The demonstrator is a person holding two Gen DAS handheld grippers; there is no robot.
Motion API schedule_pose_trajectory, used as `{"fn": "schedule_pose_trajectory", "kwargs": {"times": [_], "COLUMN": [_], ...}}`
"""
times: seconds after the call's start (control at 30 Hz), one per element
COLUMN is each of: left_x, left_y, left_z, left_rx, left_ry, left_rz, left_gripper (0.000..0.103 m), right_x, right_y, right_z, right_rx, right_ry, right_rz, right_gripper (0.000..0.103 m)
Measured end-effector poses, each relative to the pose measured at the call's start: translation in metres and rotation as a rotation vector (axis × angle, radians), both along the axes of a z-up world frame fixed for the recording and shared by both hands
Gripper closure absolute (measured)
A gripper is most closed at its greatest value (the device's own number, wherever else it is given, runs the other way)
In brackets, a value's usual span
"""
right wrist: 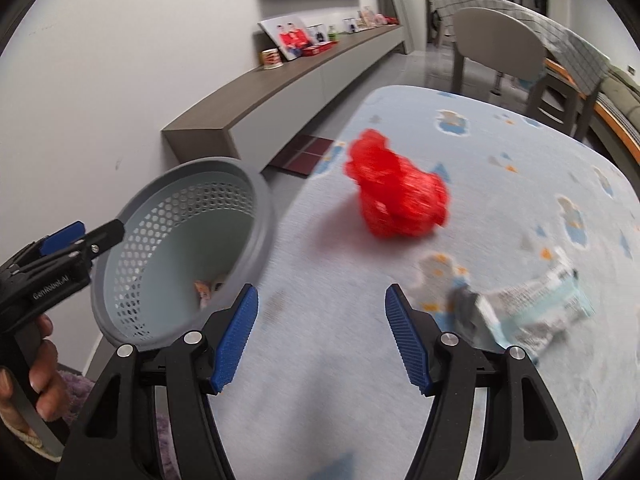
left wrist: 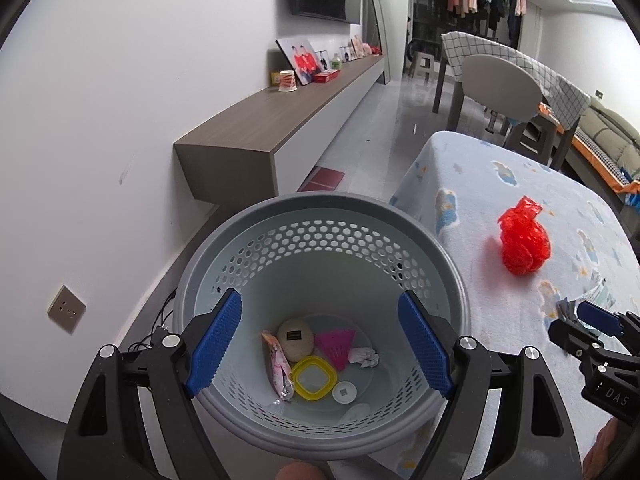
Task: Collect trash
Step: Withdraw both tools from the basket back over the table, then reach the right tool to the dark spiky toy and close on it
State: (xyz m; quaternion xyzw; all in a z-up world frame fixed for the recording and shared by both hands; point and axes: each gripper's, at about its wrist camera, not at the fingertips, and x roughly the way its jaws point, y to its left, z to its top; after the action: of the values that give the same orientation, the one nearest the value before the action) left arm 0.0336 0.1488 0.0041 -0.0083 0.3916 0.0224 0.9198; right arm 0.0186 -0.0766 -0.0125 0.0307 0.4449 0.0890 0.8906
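Observation:
A grey perforated basket (left wrist: pixel 320 211) stands beside the table and holds several bits of trash: a pink wrapper (left wrist: pixel 279 364), a yellow ring (left wrist: pixel 313 376) and crumpled paper (left wrist: pixel 364 357). My left gripper (left wrist: pixel 320 340) hangs open above the basket's mouth with nothing between its blue pads. On the light blue blanket (right wrist: pixel 500 152) lie a crumpled red plastic bag (right wrist: pixel 400 196) and, to its right, a crumpled printed wrapper (right wrist: pixel 536 312). My right gripper (right wrist: pixel 322 336) is open over the blanket, short of the red bag and left of the wrapper, and holds nothing.
A low wood-topped cabinet (left wrist: pixel 280 120) runs along the white wall with photo frames and a paper cup (left wrist: pixel 288 81) on it. Behind the blanket stand a chair (left wrist: pixel 500 88) and a dining table. Cables lie on the floor left of the basket. A hand (right wrist: pixel 40 368) holds the left gripper's handle.

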Motion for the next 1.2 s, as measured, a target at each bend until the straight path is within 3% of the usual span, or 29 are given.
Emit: {"fn": "schedule_pose_trajectory", "kwargs": {"times": [0.57,0.87,1.2], "left_x": [-0.033,-0.043,-0.041], "left_y": [-0.079,-0.112,-0.120], "left_z": [-0.016,-0.024,-0.026], "left_rx": [0.021,0.034,0.020], "left_ry": [0.025,0.037,0.042], "left_rz": [-0.199,-0.268,-0.287], "left_gripper": [0.023,0.023,0.023], "right_x": [-0.055,-0.059,-0.054], "right_y": [-0.121,-0.136,-0.139], "right_z": [-0.029,-0.035,-0.034], "right_rx": [-0.020,-0.010,0.000], "right_ry": [0.054,0.047,0.045], "right_rz": [-0.300,-0.336,-0.353], "right_gripper": [0.039,0.039,0.039]}}
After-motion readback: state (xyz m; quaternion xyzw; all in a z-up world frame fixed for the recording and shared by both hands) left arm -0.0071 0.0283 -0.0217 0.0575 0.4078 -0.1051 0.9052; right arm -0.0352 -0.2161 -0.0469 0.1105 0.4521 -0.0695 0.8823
